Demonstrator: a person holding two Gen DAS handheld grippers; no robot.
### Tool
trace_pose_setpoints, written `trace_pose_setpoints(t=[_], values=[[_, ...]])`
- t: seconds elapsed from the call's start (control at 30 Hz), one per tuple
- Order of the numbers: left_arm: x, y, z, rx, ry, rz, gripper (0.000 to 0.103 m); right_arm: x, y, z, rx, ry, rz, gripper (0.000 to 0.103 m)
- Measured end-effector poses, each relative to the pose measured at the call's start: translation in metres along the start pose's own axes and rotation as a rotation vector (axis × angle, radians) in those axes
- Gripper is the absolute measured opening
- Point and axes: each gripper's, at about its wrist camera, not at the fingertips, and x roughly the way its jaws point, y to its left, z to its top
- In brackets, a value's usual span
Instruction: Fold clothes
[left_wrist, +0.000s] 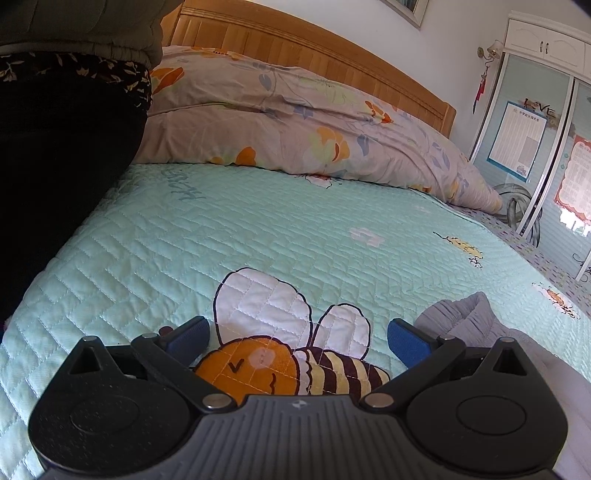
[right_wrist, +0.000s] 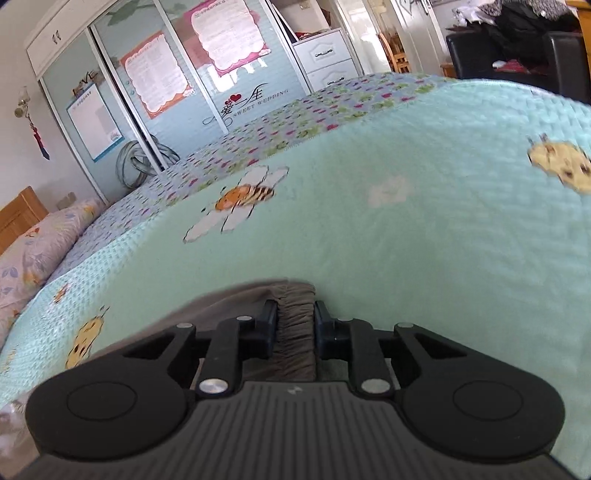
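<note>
The right gripper (right_wrist: 295, 325) pinches the gathered elastic band of a grey garment (right_wrist: 295, 332) — its fingers press the ruched fabric from both sides, low over the mint quilted bedspread (right_wrist: 406, 240). In the left wrist view the left gripper (left_wrist: 299, 338) has its blue-padded fingers (left_wrist: 408, 341) spread wide over a bee appliqué (left_wrist: 291, 369), holding nothing; the garment's bunched waistband lies at about two o'clock of it. A floral pillow (left_wrist: 295, 122) lies against the wooden headboard (left_wrist: 314, 55).
</note>
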Motion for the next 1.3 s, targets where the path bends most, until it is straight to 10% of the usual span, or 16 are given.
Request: trace_pose_setpoints(t=[0.17,0.23,0.3,0.67,0.87,1.3], values=[[0.000,-0.001,0.000,0.007,0.003,0.004,0.102,0.007,-0.002,0.007,0.008,0.047,-0.047,0.041],[0.000,-0.001,0.000,0.006,0.003,0.002,0.102,-0.012,-0.008,0.003,0.063,0.009,-0.042,0.075],[-0.001,-0.001,0.000,0.003,0.003,0.000,0.102,-0.035,-0.016,-0.004,0.133,-0.040,-0.029,0.084],[-0.001,-0.001,0.000,0.003,0.005,-0.001,0.102,-0.059,-0.009,-0.048,0.225,-0.009,0.049,0.084],[0.000,0.000,0.000,0.002,0.006,-0.002,0.102,-0.034,-0.016,-0.044,0.346,0.011,0.037,0.023],[0.002,0.001,0.000,-0.002,0.009,-0.006,0.102,-0.078,-0.008,-0.037,0.316,-0.073,-0.015,0.012]])
